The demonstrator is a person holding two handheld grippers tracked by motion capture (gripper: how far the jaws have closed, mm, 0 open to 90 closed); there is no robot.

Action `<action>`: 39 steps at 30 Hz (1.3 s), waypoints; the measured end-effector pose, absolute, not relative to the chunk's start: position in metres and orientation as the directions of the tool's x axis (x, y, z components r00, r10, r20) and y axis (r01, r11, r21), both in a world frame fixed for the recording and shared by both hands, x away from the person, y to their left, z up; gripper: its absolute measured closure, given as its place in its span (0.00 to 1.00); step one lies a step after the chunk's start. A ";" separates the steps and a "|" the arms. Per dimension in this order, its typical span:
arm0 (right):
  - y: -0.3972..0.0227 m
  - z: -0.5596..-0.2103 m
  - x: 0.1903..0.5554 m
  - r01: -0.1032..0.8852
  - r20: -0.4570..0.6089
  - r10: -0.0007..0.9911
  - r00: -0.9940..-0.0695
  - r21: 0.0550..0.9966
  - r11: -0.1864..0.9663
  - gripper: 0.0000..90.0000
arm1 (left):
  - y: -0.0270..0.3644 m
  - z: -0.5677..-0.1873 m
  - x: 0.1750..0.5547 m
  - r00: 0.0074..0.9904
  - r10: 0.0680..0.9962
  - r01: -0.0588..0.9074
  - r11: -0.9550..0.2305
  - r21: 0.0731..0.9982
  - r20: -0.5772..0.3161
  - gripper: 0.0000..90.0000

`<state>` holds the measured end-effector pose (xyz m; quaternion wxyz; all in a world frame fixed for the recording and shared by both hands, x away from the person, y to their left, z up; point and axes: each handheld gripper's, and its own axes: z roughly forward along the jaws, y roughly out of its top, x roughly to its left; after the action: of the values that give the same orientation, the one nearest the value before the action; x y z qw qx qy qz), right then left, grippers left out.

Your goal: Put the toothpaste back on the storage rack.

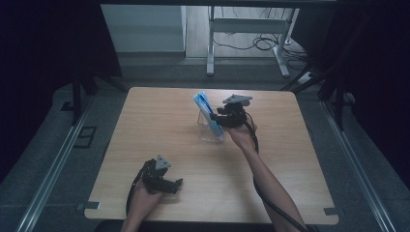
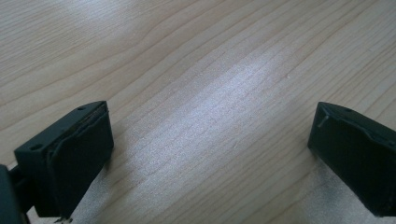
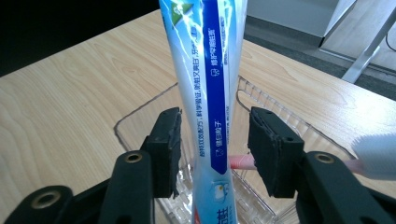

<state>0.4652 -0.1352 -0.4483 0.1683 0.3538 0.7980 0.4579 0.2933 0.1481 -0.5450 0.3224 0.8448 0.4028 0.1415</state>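
Note:
A blue-and-white toothpaste tube (image 3: 210, 70) stands upright, leaning a little, in a clear plastic box (image 3: 140, 116) near the middle of the wooden table (image 1: 159, 125). My right gripper (image 3: 215, 149) has a jaw on each side of the tube's lower part. A small gap shows at the right pad, so it is open and not pressing. In the high view the tube (image 1: 205, 107) rises out of the box (image 1: 212, 133), with the right gripper (image 1: 220, 117) just to its right. My left gripper (image 1: 175, 185) rests near the table's front edge, and its jaws (image 2: 210, 154) stand wide open over bare wood.
A pink toothbrush (image 3: 240, 162) lies in the box behind the tube, its white head (image 3: 376, 156) sticking out at the right. A white desk frame (image 1: 246, 43) and cables stand on the floor beyond the table. Dark curtains flank both sides.

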 end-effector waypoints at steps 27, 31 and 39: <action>-0.146 -0.440 0.446 0.423 0.101 0.677 -0.729 0.844 0.330 0.41 | 0.148 -0.545 0.293 0.635 0.772 0.589 -0.466 0.660 -0.022 0.00; -0.148 -0.439 0.444 0.421 0.105 0.670 -0.735 0.845 0.329 0.37 | 0.148 -0.545 0.293 0.635 0.772 0.590 -0.466 0.660 -0.022 0.00; -0.150 -0.440 0.437 0.397 0.091 0.643 -0.761 0.848 0.351 0.29 | 0.148 -0.545 0.293 0.635 0.772 0.589 -0.467 0.659 -0.021 0.00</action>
<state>0.4368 -0.1499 -0.4396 0.1302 0.3204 0.8114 0.4712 0.2932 0.1480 -0.5450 0.3228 0.8446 0.4030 0.1415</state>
